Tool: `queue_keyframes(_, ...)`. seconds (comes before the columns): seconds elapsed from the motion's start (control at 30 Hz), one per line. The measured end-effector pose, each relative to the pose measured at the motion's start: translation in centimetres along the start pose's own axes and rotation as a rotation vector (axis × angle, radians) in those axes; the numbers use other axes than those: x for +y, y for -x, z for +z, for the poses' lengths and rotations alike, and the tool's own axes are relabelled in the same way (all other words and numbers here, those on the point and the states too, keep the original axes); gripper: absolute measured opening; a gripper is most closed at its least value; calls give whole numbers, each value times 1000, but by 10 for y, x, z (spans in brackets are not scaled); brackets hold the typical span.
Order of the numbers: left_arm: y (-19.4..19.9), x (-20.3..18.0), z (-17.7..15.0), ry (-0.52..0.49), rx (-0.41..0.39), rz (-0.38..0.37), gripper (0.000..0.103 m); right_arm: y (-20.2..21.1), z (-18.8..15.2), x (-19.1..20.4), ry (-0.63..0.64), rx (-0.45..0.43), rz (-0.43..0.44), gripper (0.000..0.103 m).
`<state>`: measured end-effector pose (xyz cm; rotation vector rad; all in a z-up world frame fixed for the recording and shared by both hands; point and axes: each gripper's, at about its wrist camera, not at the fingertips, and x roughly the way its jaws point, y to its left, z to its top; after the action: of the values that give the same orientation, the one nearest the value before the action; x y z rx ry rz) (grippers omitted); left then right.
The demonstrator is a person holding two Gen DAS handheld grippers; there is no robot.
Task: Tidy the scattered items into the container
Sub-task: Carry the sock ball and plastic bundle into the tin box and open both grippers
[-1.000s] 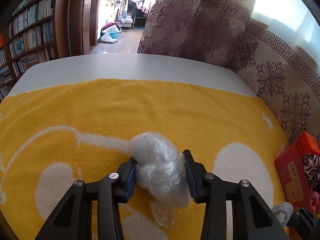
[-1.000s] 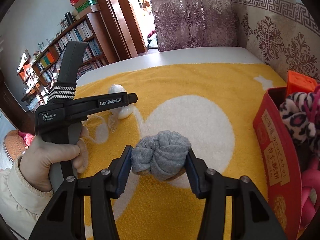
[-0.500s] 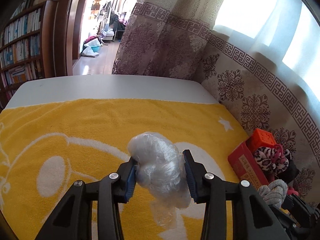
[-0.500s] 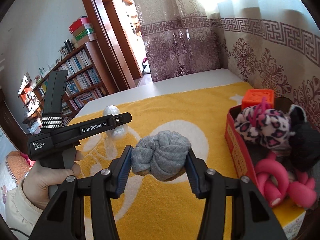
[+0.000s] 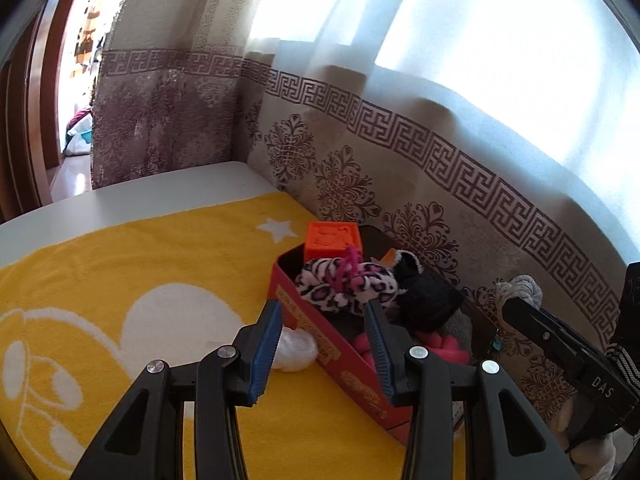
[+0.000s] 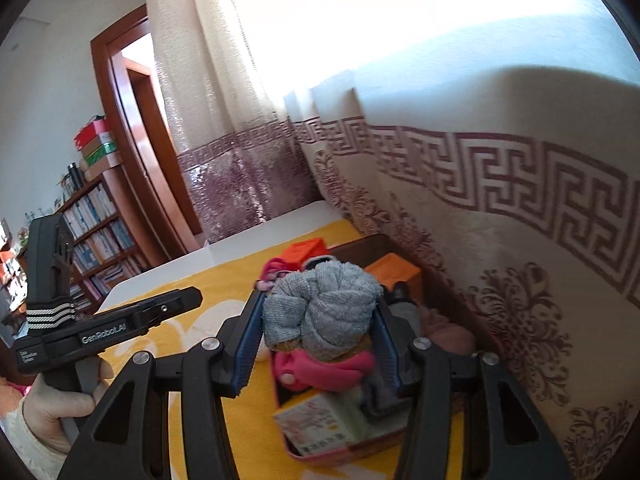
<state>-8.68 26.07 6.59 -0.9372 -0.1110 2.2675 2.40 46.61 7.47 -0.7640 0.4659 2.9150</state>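
Most toys fill the box [image 5: 332, 356]; your right gripper [image 6: 318, 306] clamps the sock [image 6: 328, 296] above it, your left gripper [image 5: 323, 314] gapes empty, and the bag [image 5: 298, 350] lies outside.

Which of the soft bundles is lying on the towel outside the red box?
The white plastic-wrapped bundle, on the yellow towel beside the red box. The leopard-print bundle and black bundle sit inside; the right gripper holds the grey sock ball.
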Motion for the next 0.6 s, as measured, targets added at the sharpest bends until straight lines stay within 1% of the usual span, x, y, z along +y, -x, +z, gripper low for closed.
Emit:
queue_keyframes(0.1,-7,-1,0,-4,4,44,44,6,-5,-18,-32,2,-17,55)
queue_keyframes(0.2,-15,20,-4,41,20,93,45,6,-8,-26,-38,10,-13,55)
queue_keyframes(0.23,-17,29,-7,61,28,109,48,5,-9,-28,-40,14,-12,55)
queue_keyframes(0.27,-20,37,-9,78,36,125,58,2,-10,-30,-44,19,-11,55)
queue_keyframes(0.3,-23,43,-12,91,46,136,62,0,-12,-32,-49,26,-10,55)
queue_keyframes(0.33,-27,48,-15,100,60,139,62,-2,-13,-34,-54,34,-11,55)
queue_keyframes(0.4,-35,53,-21,117,91,123,62,-6,-16,-38,-62,46,-13,55)
queue_keyframes(0.47,-42,50,-25,124,114,82,63,-9,-19,-39,-64,54,-13,55)
queue_keyframes(0.5,-46,48,-27,115,121,66,72,-10,-19,-39,-64,55,-13,55)
queue_keyframes(0.53,-49,43,-28,98,125,60,79,-11,-19,-40,-64,57,-13,55)
queue_keyframes(0.57,-52,39,-29,79,125,60,83,-11,-19,-40,-63,58,-11,55)
queue_keyframes(0.6,-56,36,-31,56,130,63,83,-12,-20,-39,-61,59,-11,55)
